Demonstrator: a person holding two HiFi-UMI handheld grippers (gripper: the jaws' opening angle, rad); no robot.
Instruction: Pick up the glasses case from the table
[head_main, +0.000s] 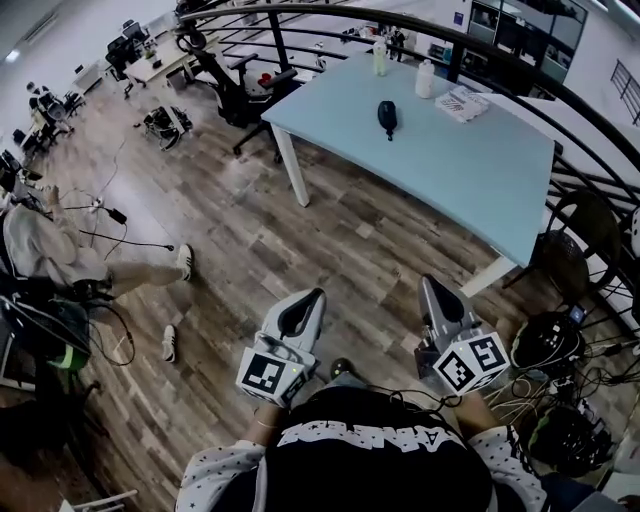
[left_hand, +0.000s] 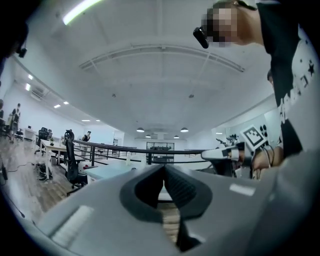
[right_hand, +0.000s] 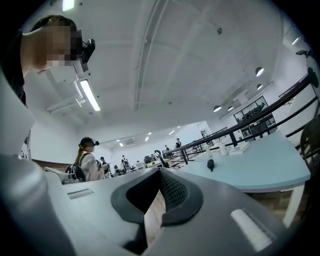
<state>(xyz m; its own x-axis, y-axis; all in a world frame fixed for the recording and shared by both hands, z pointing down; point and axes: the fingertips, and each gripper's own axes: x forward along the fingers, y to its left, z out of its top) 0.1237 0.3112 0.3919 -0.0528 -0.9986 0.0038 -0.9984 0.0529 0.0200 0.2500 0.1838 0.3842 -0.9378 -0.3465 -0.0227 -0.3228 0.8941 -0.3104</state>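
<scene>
Left gripper (head_main: 317, 296) and right gripper (head_main: 429, 284) are held level over the wooden floor (head_main: 250, 240), each with its jaws closed together and nothing between them. The dark glasses case (head_main: 388, 117) lies on the pale blue bench (head_main: 470, 180), well apart from both grippers. Two bottles (head_main: 380, 55) and a printed booklet (head_main: 462, 103) sit toward the bench's far edge, near the black railing (head_main: 457, 58)
</scene>
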